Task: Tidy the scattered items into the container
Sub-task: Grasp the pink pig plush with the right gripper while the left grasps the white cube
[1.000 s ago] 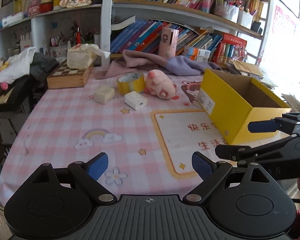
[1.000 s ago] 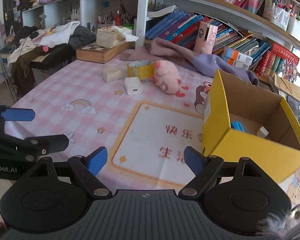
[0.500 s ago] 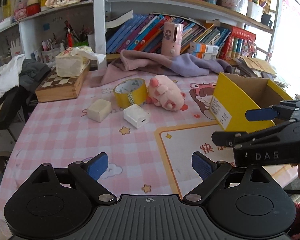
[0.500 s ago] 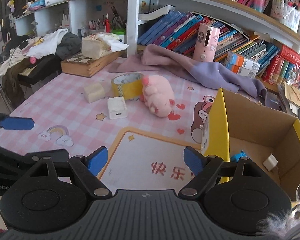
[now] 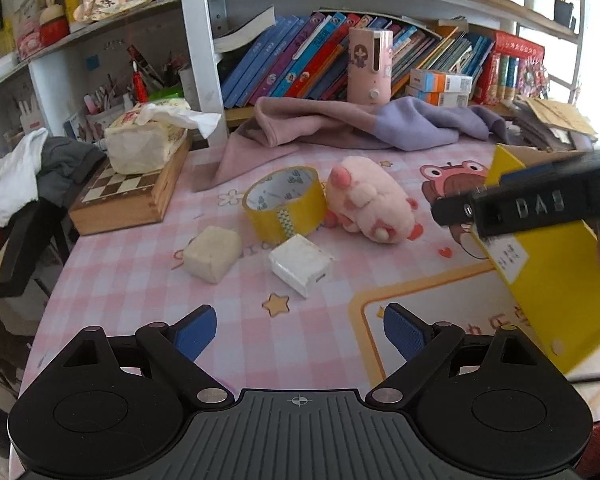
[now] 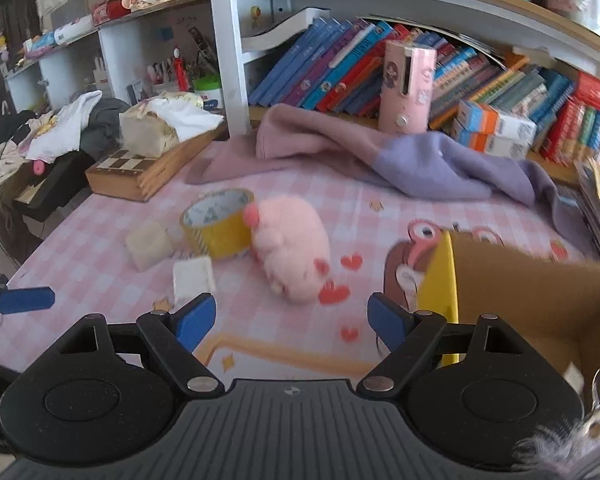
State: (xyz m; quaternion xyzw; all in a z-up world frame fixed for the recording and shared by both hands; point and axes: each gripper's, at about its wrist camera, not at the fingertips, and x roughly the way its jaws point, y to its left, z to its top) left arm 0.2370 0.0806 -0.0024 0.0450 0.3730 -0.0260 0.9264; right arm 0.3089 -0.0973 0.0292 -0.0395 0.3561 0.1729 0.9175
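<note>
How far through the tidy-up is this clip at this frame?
Done: nothing confirmable; the yellow box interior is blurred. In hand: nothing; left gripper and right gripper are both open and empty. Left: tape roll, pink plush, white block and beige cube on the table.

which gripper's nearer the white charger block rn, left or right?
Left, by a little. The white charger block lies just ahead of the open left gripper, roughly centred. The open right gripper has it off its left fingertip, aiming more at the pink plush pig.
</note>
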